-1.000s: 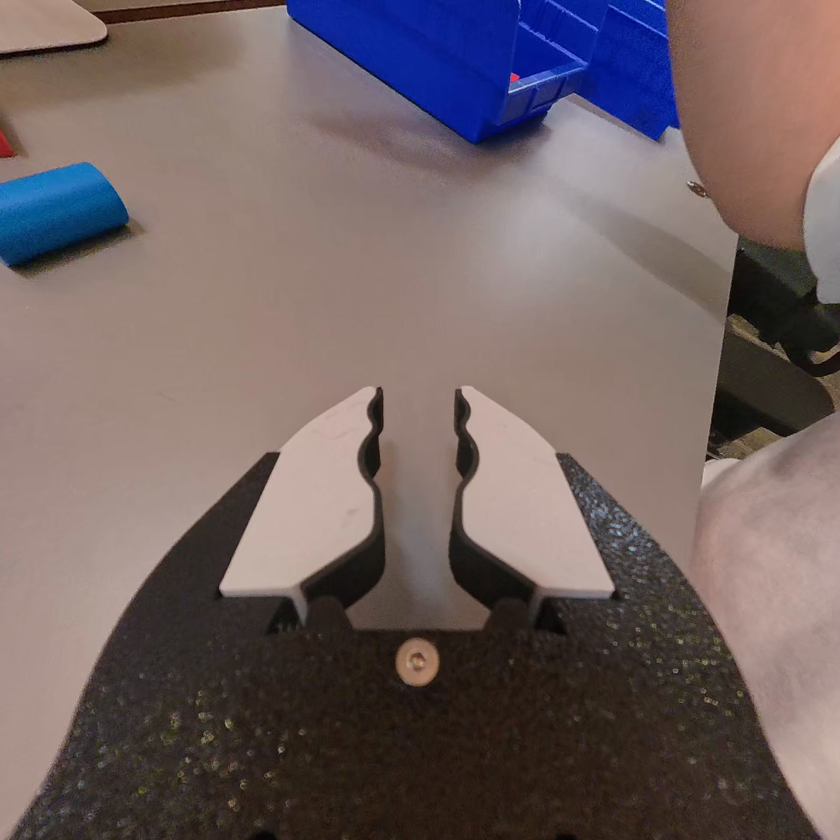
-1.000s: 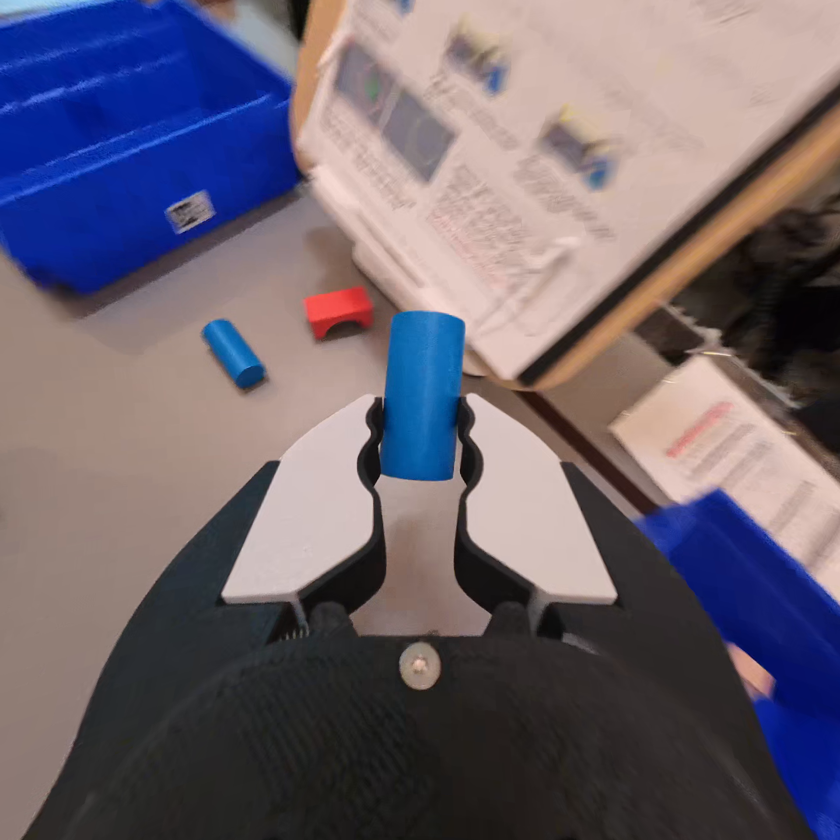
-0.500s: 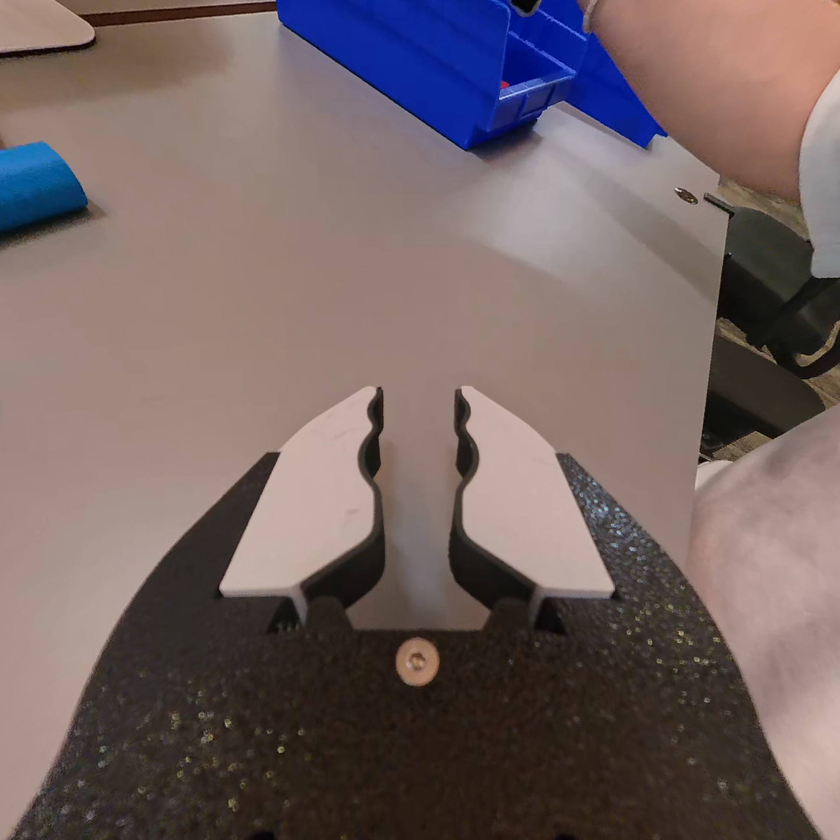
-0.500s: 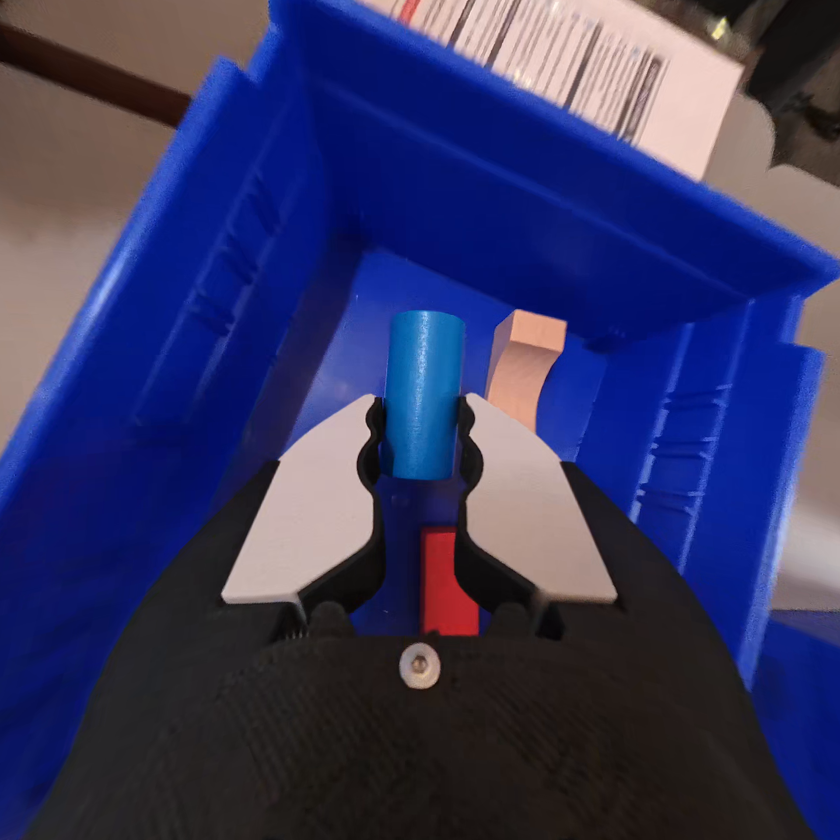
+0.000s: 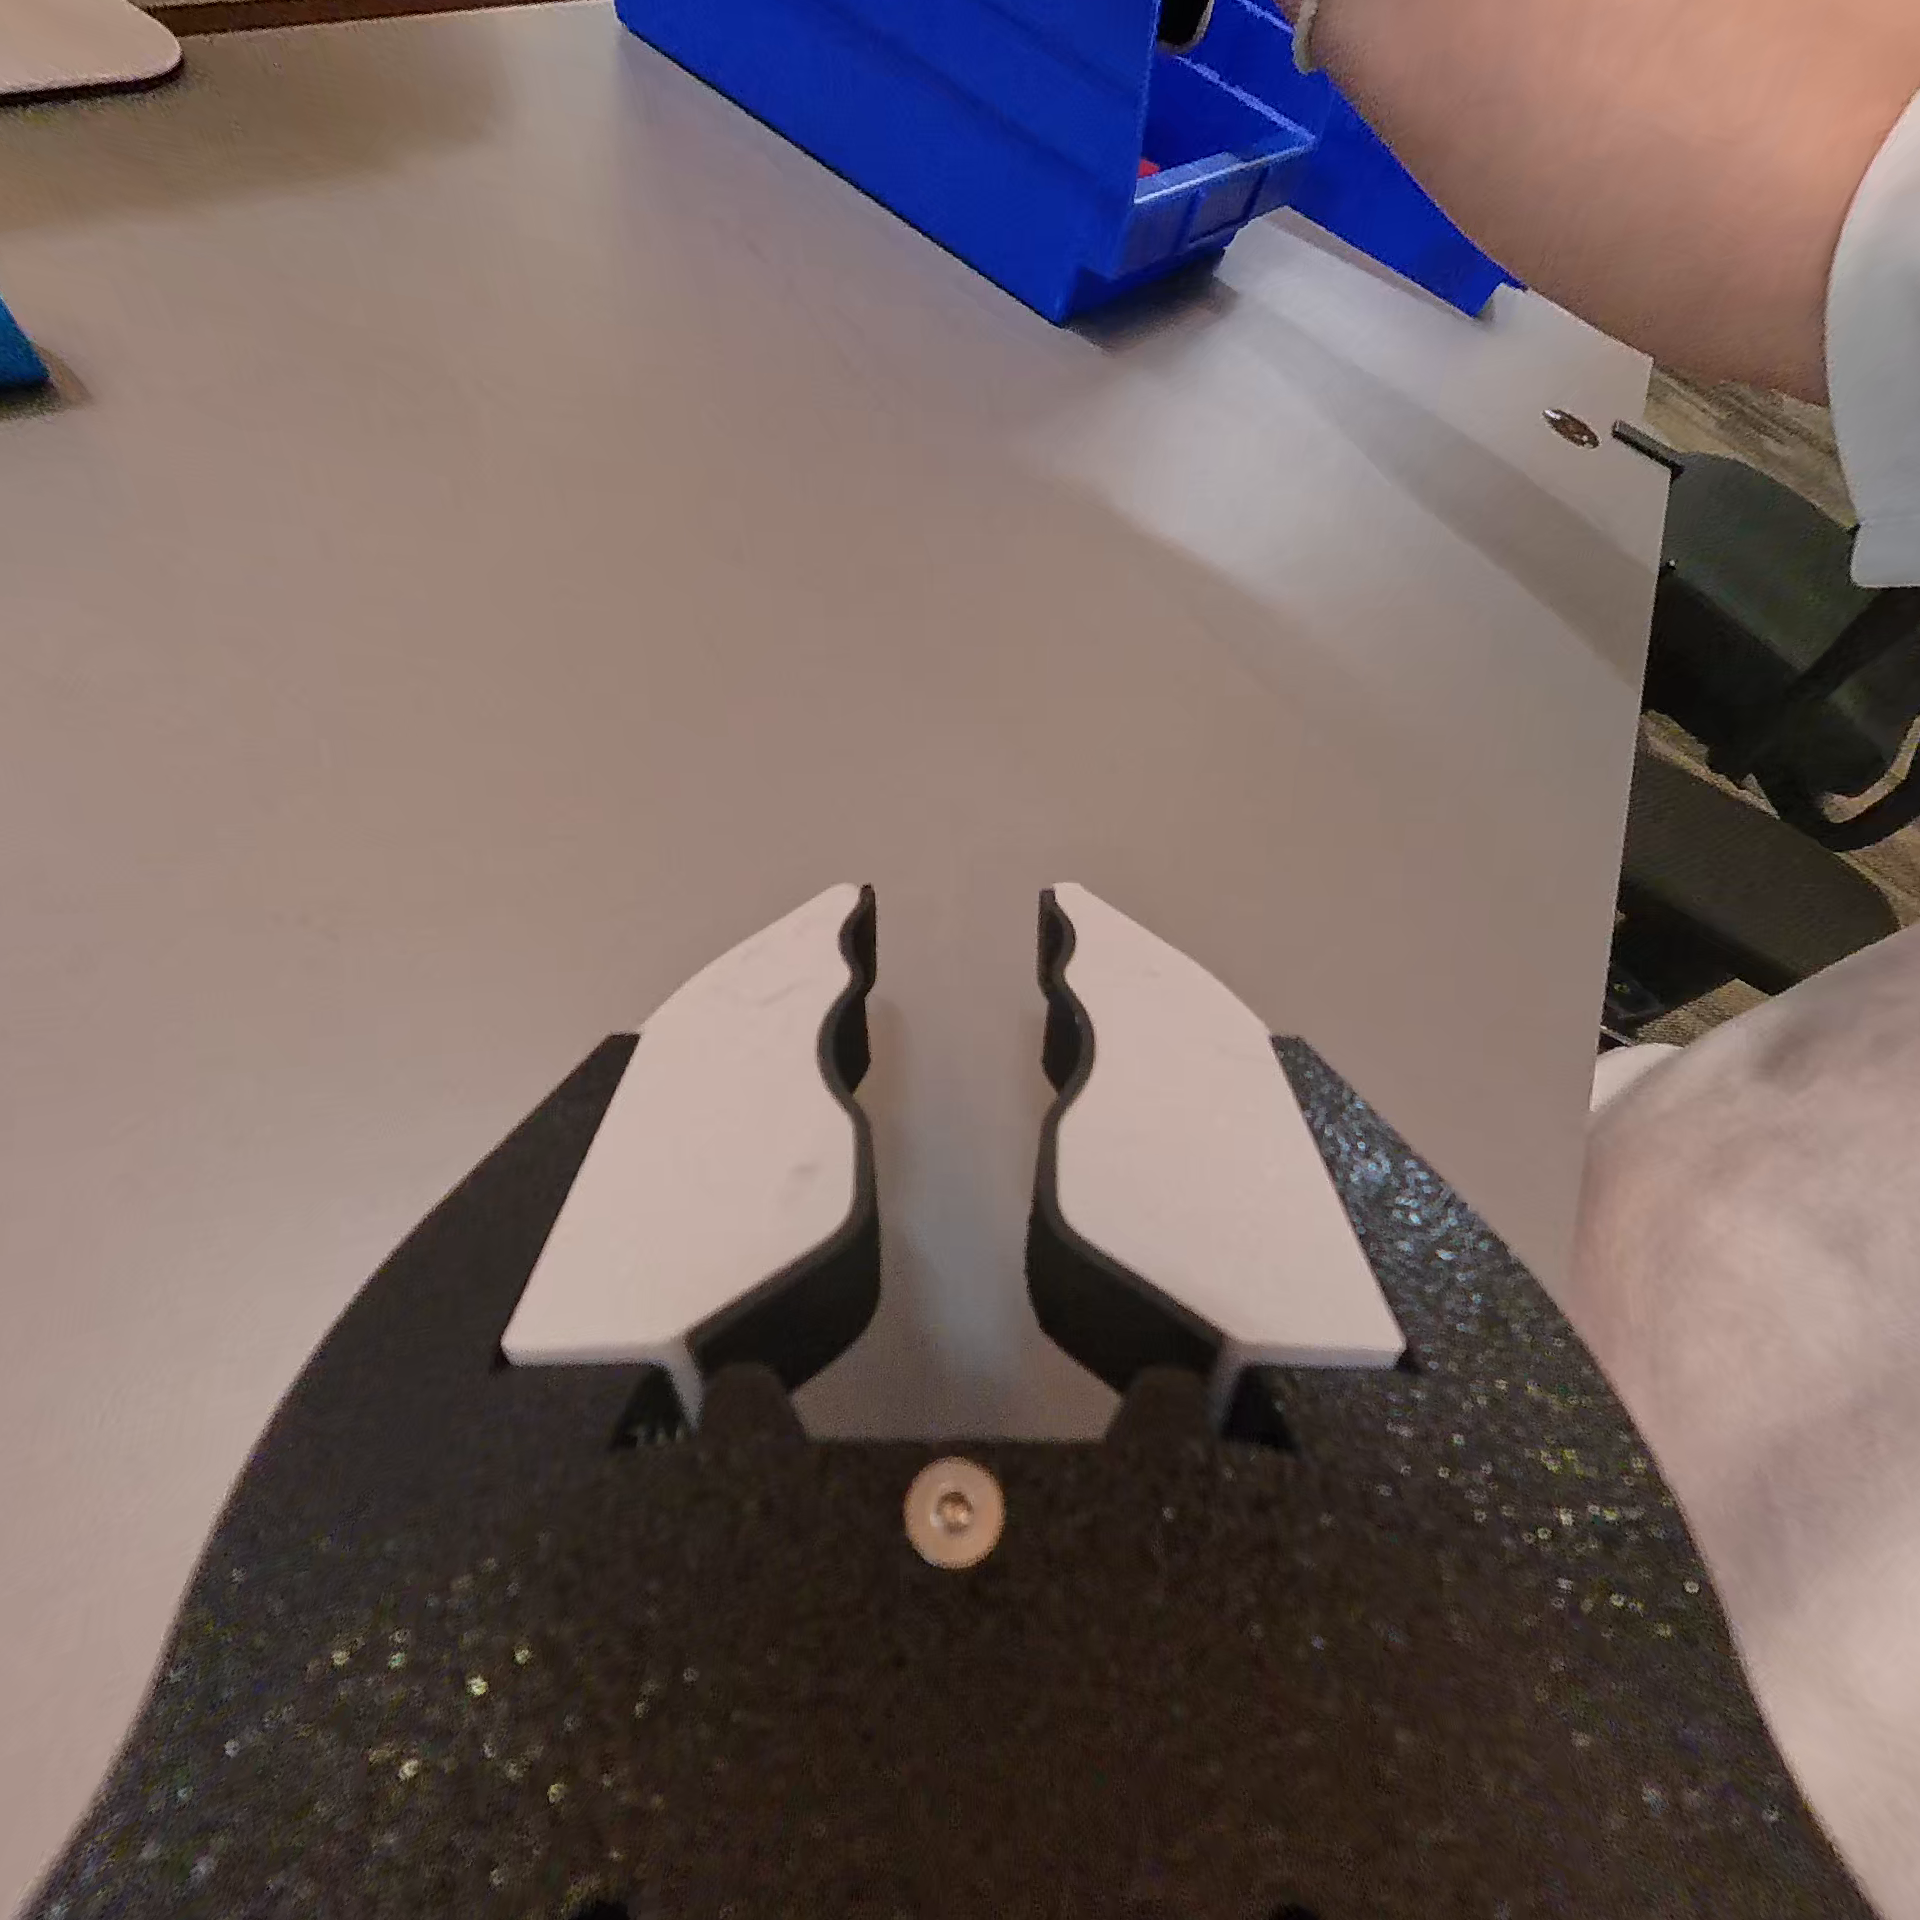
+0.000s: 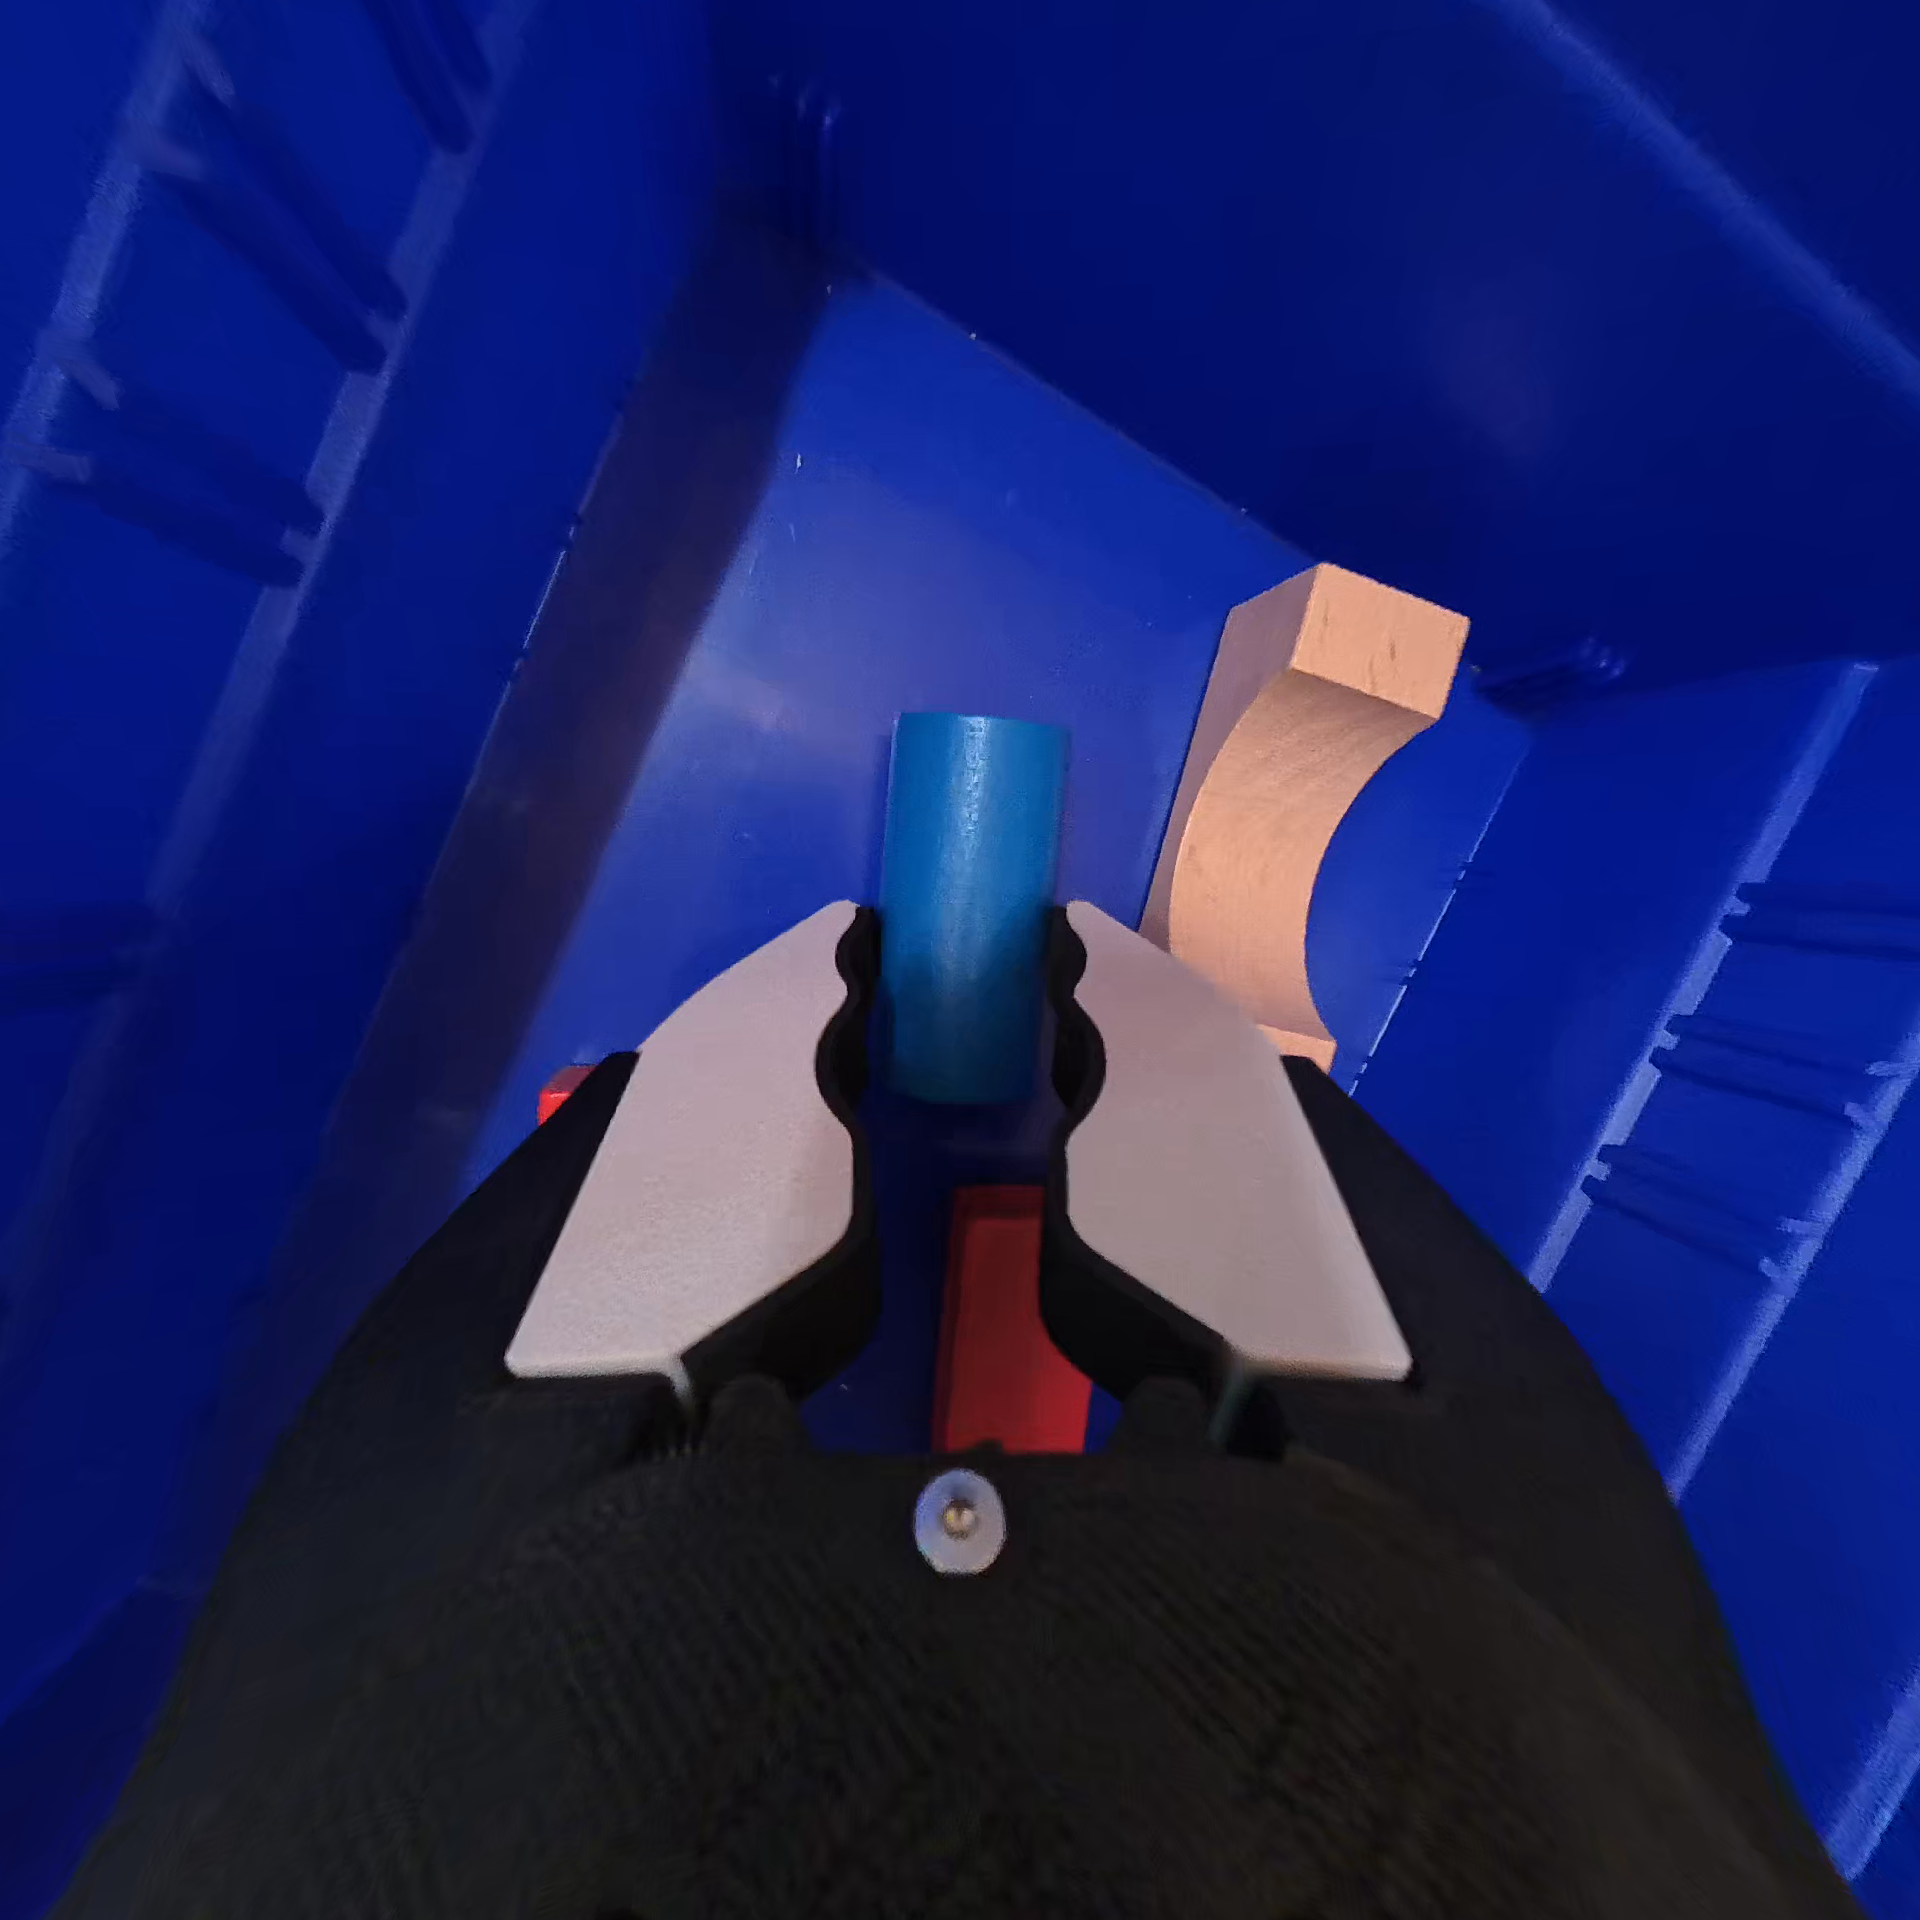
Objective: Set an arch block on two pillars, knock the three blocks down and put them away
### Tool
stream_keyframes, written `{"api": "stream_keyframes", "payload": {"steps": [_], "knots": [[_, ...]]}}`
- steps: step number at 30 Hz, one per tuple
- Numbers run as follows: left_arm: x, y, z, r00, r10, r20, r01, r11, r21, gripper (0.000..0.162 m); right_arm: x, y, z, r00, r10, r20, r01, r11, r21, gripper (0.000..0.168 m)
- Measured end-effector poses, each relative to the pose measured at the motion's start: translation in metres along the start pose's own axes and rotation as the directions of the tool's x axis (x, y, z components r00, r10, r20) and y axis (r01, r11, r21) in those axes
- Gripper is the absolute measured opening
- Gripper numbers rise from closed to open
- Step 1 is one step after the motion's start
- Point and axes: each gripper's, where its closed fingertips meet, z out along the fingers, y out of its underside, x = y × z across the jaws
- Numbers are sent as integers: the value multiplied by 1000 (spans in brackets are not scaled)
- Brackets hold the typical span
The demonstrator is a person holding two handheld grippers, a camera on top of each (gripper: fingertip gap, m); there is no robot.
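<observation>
Since a second ago the right tongs (image 6: 961, 925), clenched on the blue cylinder (image 6: 971, 894), have dropped deep into the blue bin (image 6: 312, 520), beside a wooden arch block (image 6: 1288, 831) and red block (image 6: 1003, 1340); left tongs (image 5: 956, 904) hang released over the desk (image 5: 623, 571)

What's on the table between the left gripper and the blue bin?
Nothing: in the left wrist view, only bare grey table separates the left gripper from the blue bin.
</observation>
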Motion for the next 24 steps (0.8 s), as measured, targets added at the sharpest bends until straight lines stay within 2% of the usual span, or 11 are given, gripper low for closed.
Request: {"api": "stream_keyframes", "payload": {"steps": [3,4,6,8,10,12,15,20,24], "knots": [[0,0,0,1000,-2,0,2,1000,1,29,8,-4,-12,995,-46,-89,45,999,-6,53],[0,0,0,1000,-2,3,2,1000,0,29,11,-9,-24,991,-46,-126,48,999,18,59],[-1,1,-2,1000,-4,7,4,1000,2,29,7,-32,-60,984,-22,-175,46,989,138,60],[-1,2,-3,1000,-11,10,10,1000,5,29,-25,-63,-104,991,-57,-122,93,947,307,66],[-2,1,-3,1000,-14,8,14,1000,9,29,-80,-88,-141,979,-202,-22,191,875,444,69],[-1,-1,-2,1000,-14,3,14,1000,14,29,-142,-105,-161,926,-375,49,293,795,531,71],[0,-3,0,1000,-4,-6,4,1000,13,29,-237,-115,-164,805,-568,169,380,713,589,79],[5,-2,1,1000,16,-17,-16,1000,-7,29,-346,-135,-124,650,-737,184,501,598,626,81],[7,0,-5,1000,29,-9,-29,999,-15,29,-398,-145,-90,576,-764,291,492,609,623,72]]}}
